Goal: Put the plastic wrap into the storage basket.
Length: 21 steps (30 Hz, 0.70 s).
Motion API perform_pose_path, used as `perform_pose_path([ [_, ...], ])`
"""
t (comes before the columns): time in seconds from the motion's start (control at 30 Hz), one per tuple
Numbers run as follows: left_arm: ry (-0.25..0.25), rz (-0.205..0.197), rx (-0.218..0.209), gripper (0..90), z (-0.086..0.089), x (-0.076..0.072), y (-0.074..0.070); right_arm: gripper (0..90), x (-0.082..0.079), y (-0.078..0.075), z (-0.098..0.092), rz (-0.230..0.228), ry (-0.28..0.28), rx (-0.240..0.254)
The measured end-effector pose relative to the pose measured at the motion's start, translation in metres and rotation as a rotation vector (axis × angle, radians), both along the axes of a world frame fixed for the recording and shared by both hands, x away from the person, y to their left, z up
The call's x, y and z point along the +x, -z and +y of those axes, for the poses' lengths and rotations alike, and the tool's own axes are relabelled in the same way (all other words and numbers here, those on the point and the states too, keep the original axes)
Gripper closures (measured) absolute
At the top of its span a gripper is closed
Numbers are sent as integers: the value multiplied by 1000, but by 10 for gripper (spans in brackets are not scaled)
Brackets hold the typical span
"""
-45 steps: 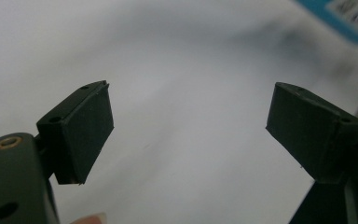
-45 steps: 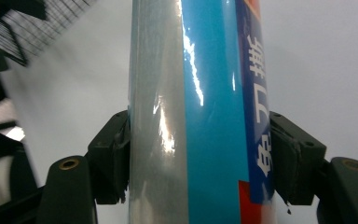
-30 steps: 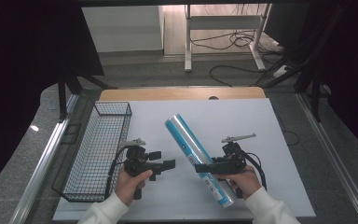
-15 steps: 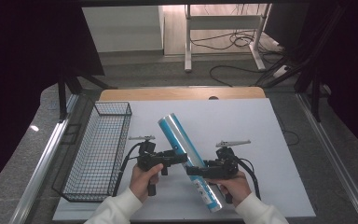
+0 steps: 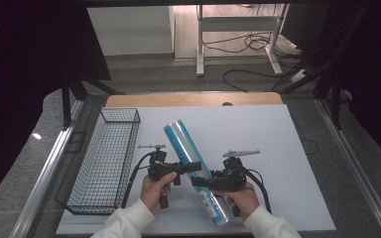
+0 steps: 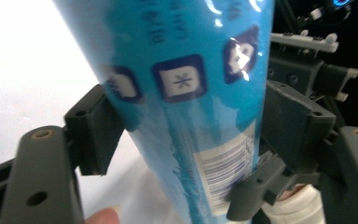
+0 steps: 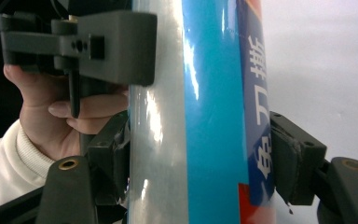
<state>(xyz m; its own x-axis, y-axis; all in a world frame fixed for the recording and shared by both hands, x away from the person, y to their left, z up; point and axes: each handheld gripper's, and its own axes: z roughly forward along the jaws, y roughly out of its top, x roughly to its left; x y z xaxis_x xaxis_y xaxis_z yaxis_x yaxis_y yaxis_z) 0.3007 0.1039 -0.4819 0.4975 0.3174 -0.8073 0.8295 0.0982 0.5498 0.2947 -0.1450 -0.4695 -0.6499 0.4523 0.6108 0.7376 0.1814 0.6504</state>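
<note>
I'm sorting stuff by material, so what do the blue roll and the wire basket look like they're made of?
Blue roll: probably glossy plastic film wrap, judging by bright glare streaks, printed text and a barcode label; what is inside cannot be told. Wire basket: looks like dark-coated metal wire, a thin open grid with the table showing through. The coating type is unclear.

The blue tube (image 6: 182, 93) is carrying the only markings. In the left gripper view a barcode label (image 6: 226, 170) is showing on its lower part, the digits too blurred to read, and above it three dark square icons are sitting in a row, the middle one (image 6: 181, 80) bearing a snowflake sign. In the right gripper view large white Chinese characters (image 7: 257, 112) are running along the tube's blue band; they cannot be read with certainty.
</note>
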Motion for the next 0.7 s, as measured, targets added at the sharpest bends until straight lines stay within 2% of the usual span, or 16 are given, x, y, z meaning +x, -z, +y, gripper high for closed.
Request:
perform_pose_path([
  [0.03, 4, 2, -11, 291, 1, 1, 0, 321, 0, 0, 1, -1, -4, 0],
  [0.13, 14, -10, 0, 312, 3, 1, -2, 317, -1, 3, 5, 1, -16, -4],
  [0.17, 23, -3, 12, 313, 4, 1, -1, 316, -2, 5, 7, 18, -16, 5],
  [0.27, 28, 11, 11, 315, 6, 2, 0, 314, -2, 7, 9, 26, -17, 5],
  [0.33, 31, 14, 8, 317, 7, 3, 0, 271, -3, 7, 10, 9, -21, 3],
  [0.4, 37, 10, 7, 317, 8, 3, -1, 238, -3, 5, 11, 12, -21, 10],
  [0.43, 39, 5, 11, 319, 10, 3, -2, 156, -5, 2, 11, 13, -16, 22],
  [0.47, 39, 5, 11, 319, 10, 3, -2, 156, -5, 2, 11, 13, -16, 22],
  [0.5, 34, -8, 31, 320, 14, 3, -4, 89, -8, -6, 9, -34, 0, -14],
  [0.53, 31, -12, 40, 320, 16, 3, -4, 72, -9, -10, 6, -51, 10, -22],
  [0.6, 31, -10, 41, 321, 18, 3, -4, 64, -10, -15, 1, -63, 18, -18],
  [0.63, 26, -16, 44, 321, 24, 2, -6, 60, -11, -24, -10, -87, 27, -4],
  [0.7, 23, -23, 47, 321, 27, 2, -8, 60, -11, -27, -14, -97, 29, -3],
])
